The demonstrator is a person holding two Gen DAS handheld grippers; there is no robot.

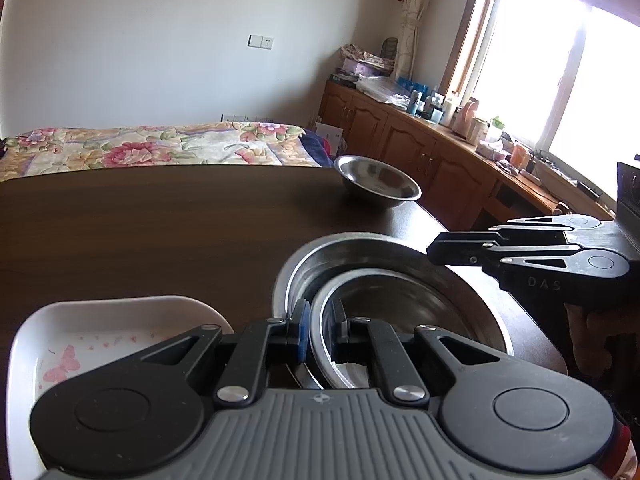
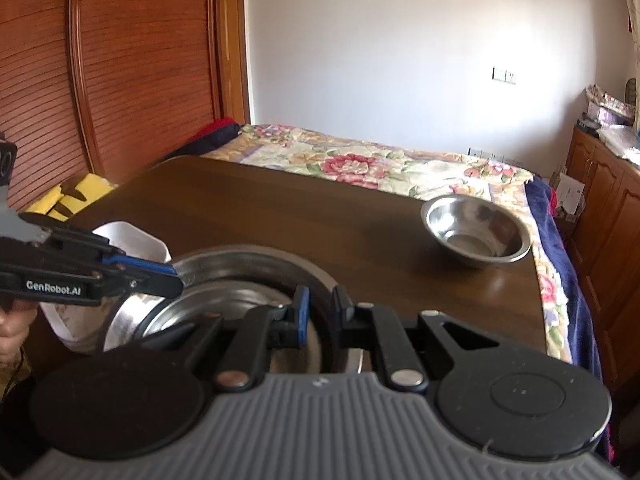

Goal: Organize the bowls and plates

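Nearest us, our left gripper (image 1: pixel 319 326) pinches the inner steel bowl's (image 1: pixel 400 304) rim, nested in a larger steel basin (image 2: pixel 248 258). Our right gripper (image 2: pixel 320 312) straddles the basin's rim (contact unclear). Just left sits a white dish (image 1: pixel 120 312); bare tabletop (image 1: pixel 160 220) stretches beyond to a lone steel bowl (image 2: pixel 478 230) near the far edge.

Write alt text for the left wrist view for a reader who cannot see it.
The left gripper grips the rim of a steel bowl nested in a larger steel bowl on a dark table. A white dish sits left, another steel bowl farther back.
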